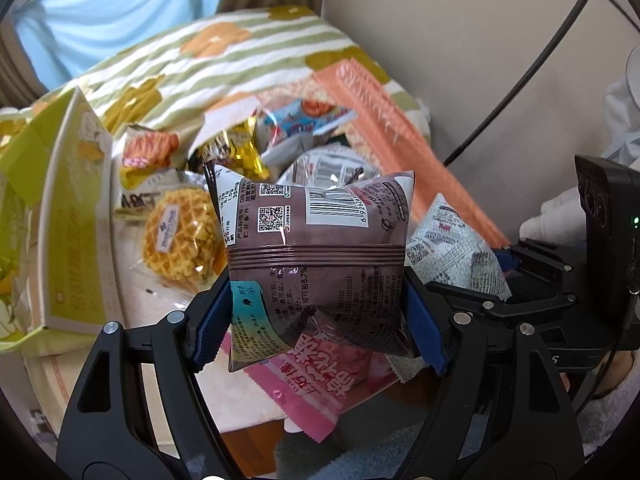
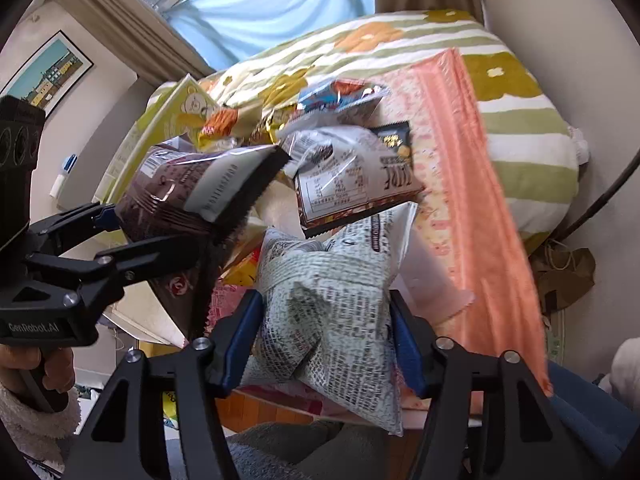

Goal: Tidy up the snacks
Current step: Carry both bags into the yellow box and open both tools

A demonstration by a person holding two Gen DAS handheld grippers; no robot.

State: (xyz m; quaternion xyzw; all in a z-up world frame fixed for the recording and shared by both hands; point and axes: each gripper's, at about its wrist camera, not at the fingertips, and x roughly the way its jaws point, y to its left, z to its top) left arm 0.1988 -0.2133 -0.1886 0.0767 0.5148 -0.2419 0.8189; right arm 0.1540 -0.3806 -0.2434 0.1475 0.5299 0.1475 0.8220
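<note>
Two handheld grippers each hold a puffy snack packet above a cluttered pile of snacks on a bed. Both are air-filled pillows pinched at the sides, so either could squirm out or pop if squeezed harder. They hang close together and could knock.

Left wrist view: the left gripper (image 1: 320, 312) clamps a brown packet (image 1: 316, 248) at centre, pads on its lower sides. It is angled steeply down. A waffle packet (image 1: 180, 236) lies at nine o'clock and a pink packet (image 1: 316, 376) at six.

Right wrist view: the right gripper (image 2: 326, 340), also tilted steeply down, grasps a newsprint-patterned packet (image 2: 332, 312) at centre. An orange sheet (image 2: 472, 208) lies at two o'clock.
</note>
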